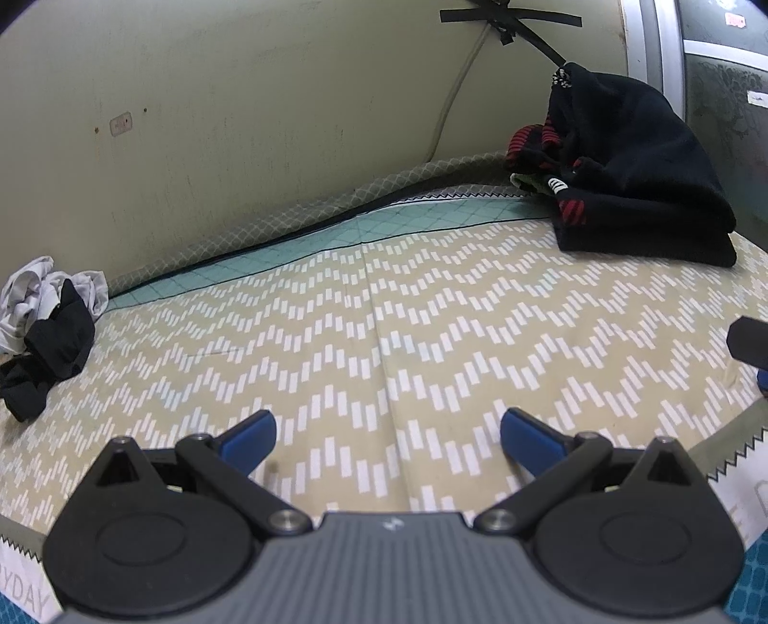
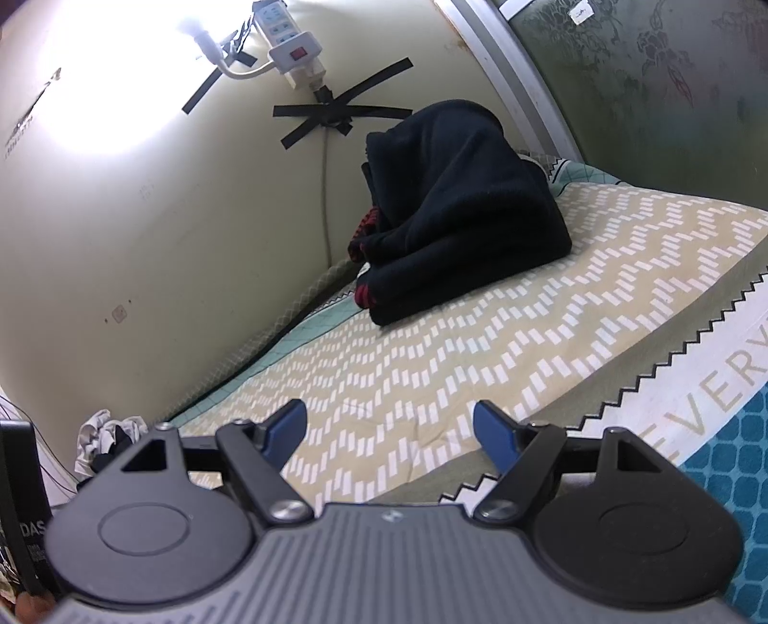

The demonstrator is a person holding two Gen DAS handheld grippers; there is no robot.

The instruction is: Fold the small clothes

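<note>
Both grippers idle over the bed, nothing in either. Left gripper: blue-padded jaws spread wide, only the zigzag-patterned sheet between them. Right gripper: same, jaws wide apart, empty, above the sheet near its edge

Clothes to fold: crumpled heap of small clothes, white/grey and black pieces tangled together, far left of the sheet against the wall; in the right wrist view only a bit of it shows behind the gripper body. Well apart from both grippers

Far right corner: stack of dark clothes, mostly black, with red-and-black striped pieces poking out on the wall side

Writing: sheet border reads "EVERY..." in the right view, cut off by the frame; "...YDAY" in the left view's bottom corner. Black object at the right view's left edge shows "DAS", rest unreadable

Wall: power strip with red switch, cable held on with crossed black tape
</note>
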